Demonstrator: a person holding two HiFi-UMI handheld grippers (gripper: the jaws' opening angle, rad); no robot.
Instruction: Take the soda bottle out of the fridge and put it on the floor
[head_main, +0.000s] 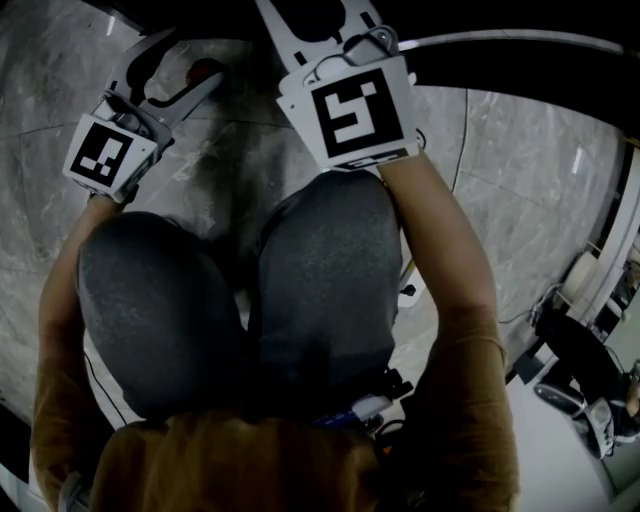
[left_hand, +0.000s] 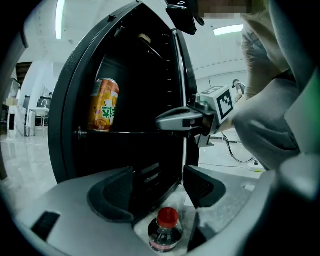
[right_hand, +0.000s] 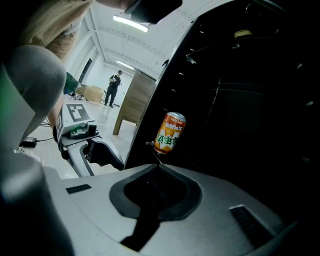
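Observation:
The soda bottle (left_hand: 166, 231) with its red cap stands upright on the pale floor, low between the jaws of my left gripper (left_hand: 157, 186). That gripper is open and its pads sit above the bottle, apart from it. In the head view the red cap (head_main: 205, 70) peeks out by the left gripper (head_main: 185, 65). My right gripper (right_hand: 156, 170) points into the dark open fridge (right_hand: 240, 100) with its fingertips together and nothing held. It also shows from the side as a closed wedge, the right gripper (left_hand: 177, 120).
An orange drink can (left_hand: 104, 105) stands on a fridge shelf, the same can (right_hand: 170, 132) ahead of the right jaws. The person's knees (head_main: 230, 290) fill the middle. A cable (left_hand: 240, 156) lies on the floor; a distant person (right_hand: 114, 89) stands in the hall.

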